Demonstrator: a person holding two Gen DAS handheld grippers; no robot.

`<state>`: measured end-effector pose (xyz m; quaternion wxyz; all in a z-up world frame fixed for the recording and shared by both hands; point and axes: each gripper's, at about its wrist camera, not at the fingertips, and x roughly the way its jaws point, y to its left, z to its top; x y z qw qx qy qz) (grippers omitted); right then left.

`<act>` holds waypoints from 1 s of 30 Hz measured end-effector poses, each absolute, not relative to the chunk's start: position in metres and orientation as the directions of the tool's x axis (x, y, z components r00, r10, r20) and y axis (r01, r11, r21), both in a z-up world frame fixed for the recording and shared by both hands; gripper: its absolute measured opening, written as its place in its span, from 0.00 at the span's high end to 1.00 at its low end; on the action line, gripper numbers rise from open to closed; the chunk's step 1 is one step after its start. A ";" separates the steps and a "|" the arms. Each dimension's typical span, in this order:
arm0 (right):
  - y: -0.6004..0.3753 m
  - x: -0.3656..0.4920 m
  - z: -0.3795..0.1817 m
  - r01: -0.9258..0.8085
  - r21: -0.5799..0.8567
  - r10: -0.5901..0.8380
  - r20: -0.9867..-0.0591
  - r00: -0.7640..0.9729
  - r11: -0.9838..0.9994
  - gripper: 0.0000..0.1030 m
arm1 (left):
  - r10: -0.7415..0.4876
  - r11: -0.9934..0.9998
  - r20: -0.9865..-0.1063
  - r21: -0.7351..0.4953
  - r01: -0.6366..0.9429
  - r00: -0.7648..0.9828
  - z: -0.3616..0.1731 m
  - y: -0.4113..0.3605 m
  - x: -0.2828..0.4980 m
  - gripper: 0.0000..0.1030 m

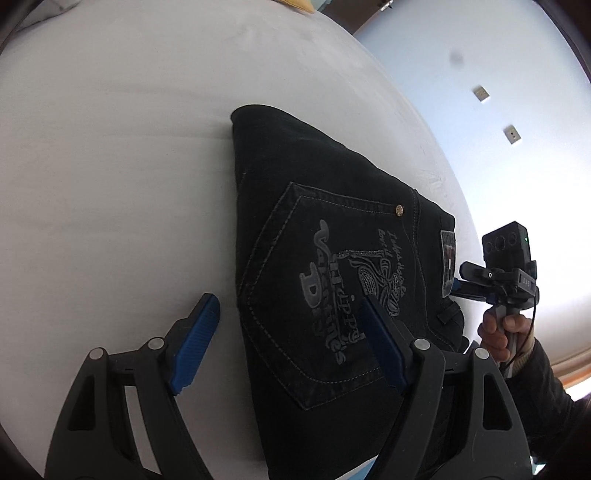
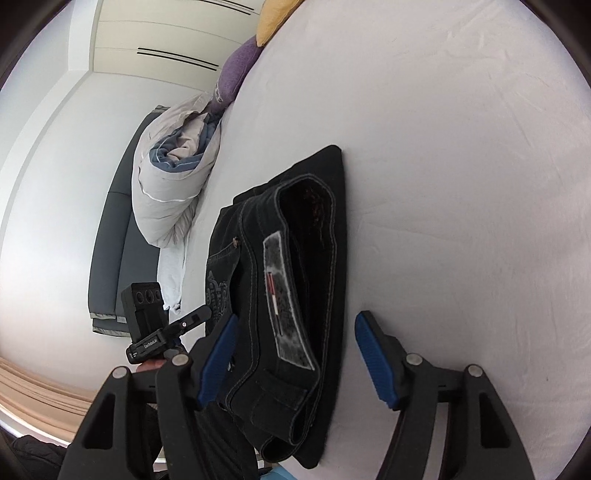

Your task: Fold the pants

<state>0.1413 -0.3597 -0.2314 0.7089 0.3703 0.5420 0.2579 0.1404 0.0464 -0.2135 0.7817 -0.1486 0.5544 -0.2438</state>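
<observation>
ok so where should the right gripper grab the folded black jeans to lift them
Take the stacked waistband edge of the folded black jeans, coming in level from the right gripper's side. The layers there stand thick and face its open jaws; the flat pocket face offers no edge.

My white bed sheet fills both views. A rolled duvet, purple pillow and yellow pillow line its edge; pale-blue wall carries two sockets.
</observation>
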 end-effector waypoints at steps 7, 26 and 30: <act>-0.325 0.166 -0.229 0.024 0.759 0.733 -0.636 0.242 0.651 0.34 | -0.499 0.857 -0.837 -0.439 0.269 0.223 -0.211 0.020 0.146 0.36; -0.279 0.156 -0.176 -0.195 0.382 0.428 -0.829 0.360 0.903 0.80 | -0.318 0.913 -0.877 -0.181 0.365 0.361 -0.154 -0.019 0.124 0.80; -0.269 0.157 -0.157 -0.243 0.321 0.397 -0.825 0.403 0.915 0.81 | -0.314 0.912 -0.867 -0.162 0.377 0.386 -0.139 -0.021 0.124 0.80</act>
